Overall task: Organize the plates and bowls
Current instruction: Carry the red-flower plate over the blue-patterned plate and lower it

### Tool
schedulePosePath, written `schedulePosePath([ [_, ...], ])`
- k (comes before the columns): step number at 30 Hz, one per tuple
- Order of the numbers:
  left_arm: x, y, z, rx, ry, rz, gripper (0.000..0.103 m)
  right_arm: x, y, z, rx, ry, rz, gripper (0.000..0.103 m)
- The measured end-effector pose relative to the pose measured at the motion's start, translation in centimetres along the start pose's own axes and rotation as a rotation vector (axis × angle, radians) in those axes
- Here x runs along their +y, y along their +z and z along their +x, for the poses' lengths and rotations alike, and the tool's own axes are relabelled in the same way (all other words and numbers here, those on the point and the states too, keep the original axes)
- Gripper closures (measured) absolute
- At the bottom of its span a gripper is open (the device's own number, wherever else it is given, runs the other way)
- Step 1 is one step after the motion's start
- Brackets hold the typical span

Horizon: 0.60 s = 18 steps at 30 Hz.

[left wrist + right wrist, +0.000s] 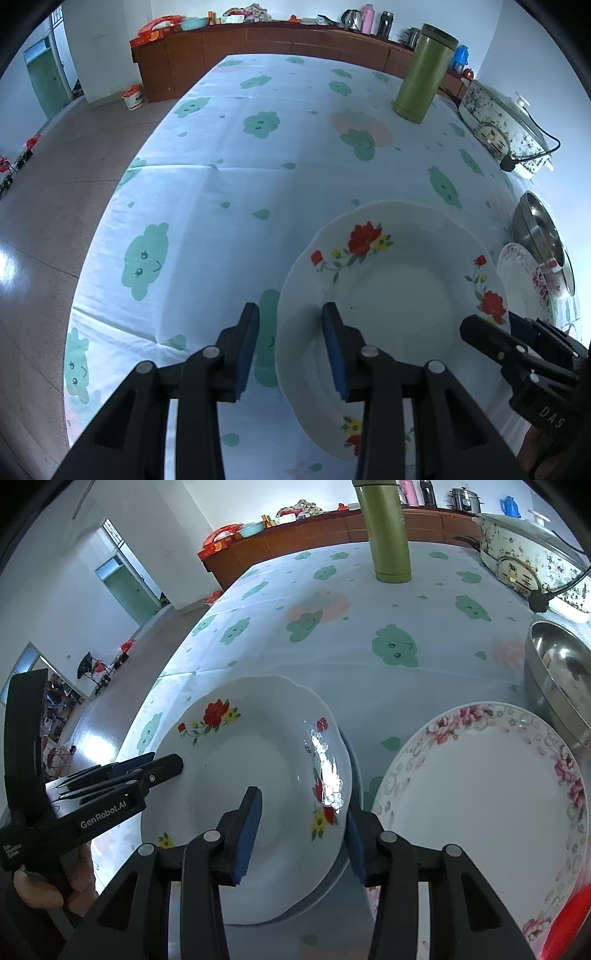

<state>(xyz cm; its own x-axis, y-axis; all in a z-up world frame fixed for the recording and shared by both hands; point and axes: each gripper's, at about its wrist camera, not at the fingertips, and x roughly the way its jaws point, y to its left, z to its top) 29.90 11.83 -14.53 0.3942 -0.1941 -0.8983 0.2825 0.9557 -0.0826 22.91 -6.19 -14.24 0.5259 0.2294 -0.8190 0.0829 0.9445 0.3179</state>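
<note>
- Red-flower plate (399, 295) lies on the clouded tablecloth (221, 155), left of the pink-flower plate (487, 797) and steel bowl (561, 675).
- Left gripper (291, 347) — jaws partly apart, straddling the plate's left rim, no pad pressing.
- Right gripper (303, 830) — jaws partly apart astride the right rim, clear of it.
- Green flask (424, 74) stands well beyond.

Both wrist cameras look steeply down along their own fingers, close above the bench (229, 147). The left view sits at the red-flowered plate's (399, 280) left rim, the right view at its right rim; both share that plate, the green flask (388, 535) and the sideboard beyond.
</note>
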Motion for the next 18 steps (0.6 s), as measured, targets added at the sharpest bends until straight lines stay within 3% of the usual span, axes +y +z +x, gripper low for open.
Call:
schedulePosePath([
  [8, -0.5, -0.2, 0.4, 0.006, 0.006, 0.019, 0.066, 1.0, -0.6, -0.1, -0.017, -0.061, -0.043, 0.058],
  [18, -0.7, -0.3, 0.4, -0.008, 0.011, 0.037, 0.063, 3.1, -1.5, -0.3, -0.066, -0.226, -0.159, 0.058],
])
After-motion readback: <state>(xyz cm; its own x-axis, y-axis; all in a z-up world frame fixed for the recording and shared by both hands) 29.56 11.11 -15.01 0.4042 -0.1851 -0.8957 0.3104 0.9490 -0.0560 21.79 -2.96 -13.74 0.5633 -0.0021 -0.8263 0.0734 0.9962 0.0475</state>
